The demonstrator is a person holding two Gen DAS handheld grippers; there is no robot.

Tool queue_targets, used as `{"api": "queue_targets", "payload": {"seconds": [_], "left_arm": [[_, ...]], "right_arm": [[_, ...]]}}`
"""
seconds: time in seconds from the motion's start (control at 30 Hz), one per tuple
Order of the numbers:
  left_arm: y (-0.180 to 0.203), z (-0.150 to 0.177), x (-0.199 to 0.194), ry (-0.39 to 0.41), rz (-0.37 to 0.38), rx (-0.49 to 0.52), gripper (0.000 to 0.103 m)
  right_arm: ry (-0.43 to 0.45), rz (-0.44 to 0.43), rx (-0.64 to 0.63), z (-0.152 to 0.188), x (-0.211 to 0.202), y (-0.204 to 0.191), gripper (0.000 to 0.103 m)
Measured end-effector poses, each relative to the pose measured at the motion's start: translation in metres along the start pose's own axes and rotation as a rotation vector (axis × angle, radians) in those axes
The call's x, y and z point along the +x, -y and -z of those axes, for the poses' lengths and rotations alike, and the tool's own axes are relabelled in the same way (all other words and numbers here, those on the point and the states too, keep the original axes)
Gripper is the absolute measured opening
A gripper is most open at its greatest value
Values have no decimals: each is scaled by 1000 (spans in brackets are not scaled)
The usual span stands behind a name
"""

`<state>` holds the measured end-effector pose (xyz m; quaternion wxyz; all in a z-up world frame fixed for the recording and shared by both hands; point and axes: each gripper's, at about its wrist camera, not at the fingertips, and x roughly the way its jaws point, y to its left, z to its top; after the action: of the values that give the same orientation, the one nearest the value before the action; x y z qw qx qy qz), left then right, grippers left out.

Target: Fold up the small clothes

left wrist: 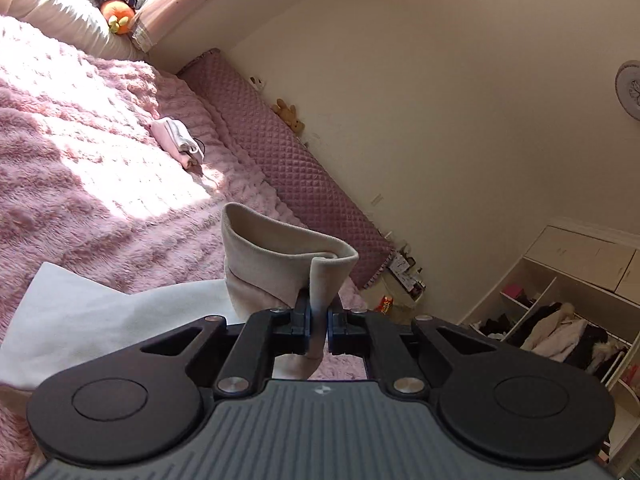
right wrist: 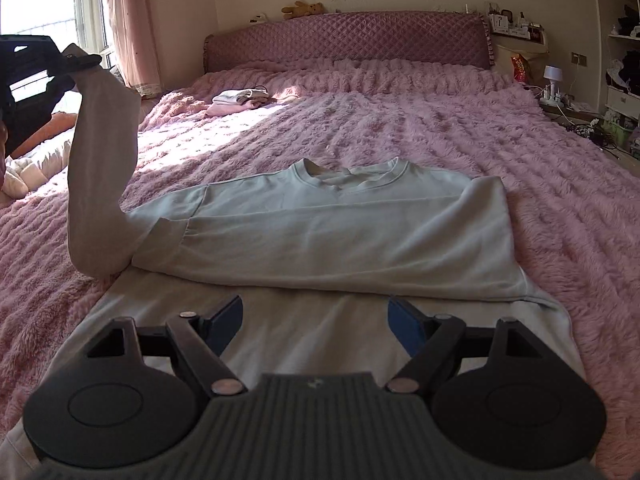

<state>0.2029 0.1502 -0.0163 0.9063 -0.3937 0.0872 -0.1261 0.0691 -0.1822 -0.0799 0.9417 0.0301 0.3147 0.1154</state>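
Pale cotton: a light sweatshirt point(right wrist: 320, 232) lies front-up on a pink plush bedspread point(right wrist: 440, 128), its far-side sleeve already laid across the chest, just ahead of the right gripper point(right wrist: 316, 322). At the left of the right-wrist view, the left gripper point(right wrist: 74, 62) is clamped on the cuff point(left wrist: 288, 256) of the other sleeve point(right wrist: 100, 168), held high so the sleeve hangs in a column down to the shoulder. The left-wrist view confirms the pinch: ribbed cuff squeezed between closed jaws. The right gripper hovers over the hem end with its blue-padded jaws spread wide, nothing between them.

By appearance, the sleeve fold is in hand; the next move would call for carrying the cuff across the body and laying it flat over the first sleeve without dragging the shoulder, then releasing.

Beyond the tongs, a small stack of folded clothes point(right wrist: 240, 100) sits near the quilted headboard point(right wrist: 348, 36). The sweatshirt's hem is hidden under the right gripper's body, and the person holding the left tool is cut off at the frame edge.
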Motion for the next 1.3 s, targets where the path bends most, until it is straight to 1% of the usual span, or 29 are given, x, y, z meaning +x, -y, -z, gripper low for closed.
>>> {"api": "queue_targets", "payload": {"seconds": [0.03,0.1,0.13,0.23,0.3,0.33,0.4,0.43,0.47,0.53,0.6,0.63,0.7,0.77,0.87,0.9,1.0,1.07,1.13,1.17,1.2,1.23,1.3], "left_arm": [[11,15,16,-39,36,11,7],[28,41,38,-93,75,34,7],[36,60,51,-133,92,60,7],[52,105,84,-233,106,107,7],[61,138,107,-299,94,162,7],[65,159,120,-347,80,206,7],[67,193,135,-418,49,267,7],[68,211,143,-466,36,299,8],[68,226,148,-504,11,325,14],[71,252,156,-584,-15,383,22],[75,267,155,-631,-33,431,24],[80,269,148,-644,-21,443,28],[85,263,135,-649,19,449,32],[88,247,113,-626,61,475,44],[85,218,87,-583,64,551,52],[79,208,80,-575,55,567,52],[51,168,59,-537,-69,628,53],[23,140,45,-510,-177,650,53],[-3,117,35,-496,-279,673,53],[-18,105,29,-485,-343,700,53],[-27,98,25,-478,-384,719,53],[-41,89,19,-467,-449,746,53],[-58,80,15,-476,-512,779,52]], "right_arm": [[2,8,13,2,-5,11,76],[8,20,40,4,-12,29,76],[11,27,55,6,-15,37,76],[16,41,96,11,-22,60,77],[15,53,122,15,-25,77,77],[11,61,140,18,-26,87,77],[2,71,174,25,-28,102,77],[-1,77,190,27,-28,111,77],[-3,82,201,29,-29,117,77],[-2,98,217,31,-29,130,77],[1,112,221,30,-28,139,77],[4,117,221,30,-28,142,77],[19,129,227,26,-26,153,77],[34,124,229,21,-22,159,77],[71,106,240,5,-7,166,76],[87,92,242,-2,0,168,76],[111,76,238,-21,25,167,74],[116,52,237,-32,43,166,73],[102,36,238,-40,63,165,73],[90,35,244,-44,75,165,74],[73,35,253,-47,86,164,75],[62,39,265,-49,95,164,75],[41,41,281,-51,110,164,75]]}}
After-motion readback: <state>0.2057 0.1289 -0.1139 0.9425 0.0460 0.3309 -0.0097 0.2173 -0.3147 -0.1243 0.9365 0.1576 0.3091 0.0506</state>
